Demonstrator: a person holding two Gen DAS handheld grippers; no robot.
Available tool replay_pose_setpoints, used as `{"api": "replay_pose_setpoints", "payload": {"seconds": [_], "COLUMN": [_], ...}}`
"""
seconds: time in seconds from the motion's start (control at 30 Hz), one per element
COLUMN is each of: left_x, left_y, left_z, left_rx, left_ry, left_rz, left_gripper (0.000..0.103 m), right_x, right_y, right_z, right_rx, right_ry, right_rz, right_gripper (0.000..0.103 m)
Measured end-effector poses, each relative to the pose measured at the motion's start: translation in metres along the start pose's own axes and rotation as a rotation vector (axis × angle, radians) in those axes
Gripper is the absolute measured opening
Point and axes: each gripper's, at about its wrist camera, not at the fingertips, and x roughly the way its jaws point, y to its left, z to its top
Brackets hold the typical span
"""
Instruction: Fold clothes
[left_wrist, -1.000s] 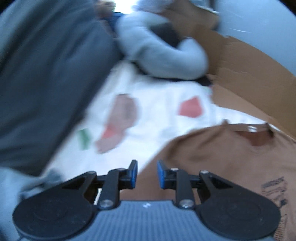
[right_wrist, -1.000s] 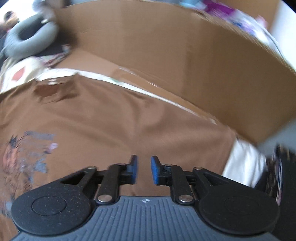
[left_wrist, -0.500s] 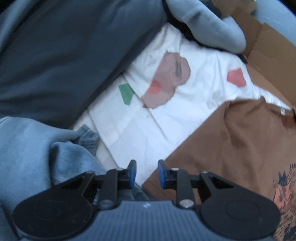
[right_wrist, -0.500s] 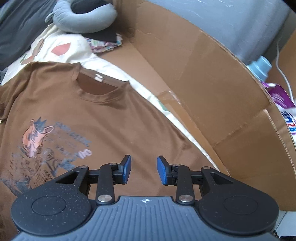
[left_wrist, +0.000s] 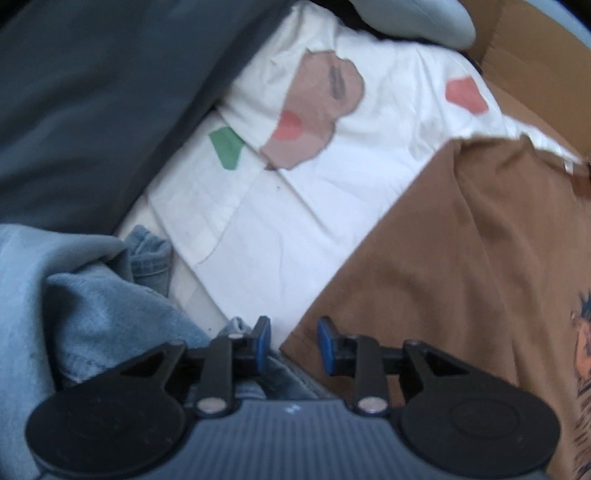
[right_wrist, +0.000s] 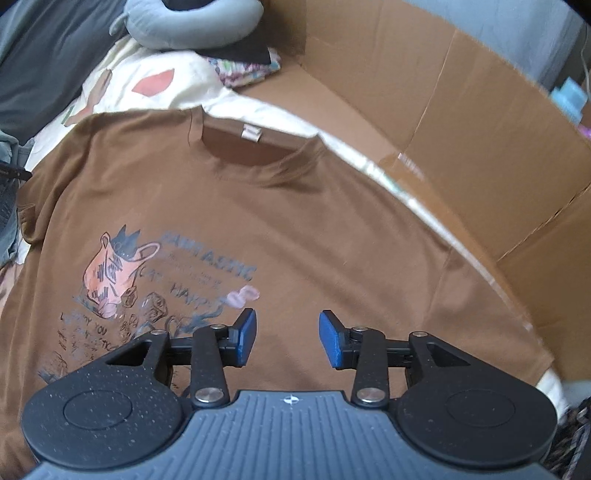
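A brown T-shirt (right_wrist: 332, 206) with a printed picture lies spread flat, collar toward the far side. My right gripper (right_wrist: 288, 338) hovers over its front, below the collar and right of the print; its jaws are opening with nothing between them. In the left wrist view the same brown T-shirt (left_wrist: 480, 258) fills the right side. My left gripper (left_wrist: 291, 345) hangs just over the sleeve's lower corner, at the edge of the white sheet (left_wrist: 295, 221); its jaws are opening and no cloth is pinched between them.
Cardboard walls (right_wrist: 461, 122) rise along the shirt's right and far sides. A grey neck pillow (right_wrist: 192, 26) lies beyond the collar. Blue denim clothes (left_wrist: 92, 302) and a dark grey blanket (left_wrist: 92, 92) are piled to the left.
The left gripper came down and nearer to the shirt's sleeve corner. The right gripper swung from the shirt's right side toward the middle, and its jaws spread wider.
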Motion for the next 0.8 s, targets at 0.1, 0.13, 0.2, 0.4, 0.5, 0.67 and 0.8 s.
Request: {"api": "replay_pose_setpoints", "payload": {"seconds": [0.1, 0.13, 0.2, 0.4, 0.5, 0.67, 0.8], "left_x": [0.006, 0.007, 0.01, 0.01, -0.006, -0.041, -0.054], "left_y": [-0.001, 0.0, 0.0, -0.001, 0.0, 0.007, 0.019], "left_z": [-0.002, -0.003, -0.004, -0.003, -0.001, 0.014, 0.03], "left_rx": [0.005, 0.005, 0.004, -0.004, -0.013, -0.003, 0.007], "left_ry": [0.017, 0.02, 0.025, 0.03, 0.004, -0.052, -0.07], "left_rz": [-0.023, -0.029, -0.039, -0.07, -0.071, -0.051, -0.013], "left_gripper": [0.032, 0.032, 0.032, 0.007, 0.005, 0.005, 0.005], "right_x": [0.011, 0.014, 0.02, 0.041, 0.049, 0.057, 0.063], "right_y": [0.008, 0.01, 0.015, 0.031, 0.042, 0.058, 0.069], "right_z": [-0.005, -0.006, -0.007, -0.002, 0.005, 0.021, 0.03], "right_rx": [0.02, 0.025, 0.038, 0.088, 0.082, 0.07, 0.058], "right_ry": [0.005, 0.005, 0.004, -0.01, -0.024, -0.044, -0.049], "right_rz": [0.025, 0.033, 0.041, 0.079, 0.104, 0.146, 0.169], "right_gripper": [0.045, 0.045, 0.045, 0.045, 0.045, 0.045, 0.045]}}
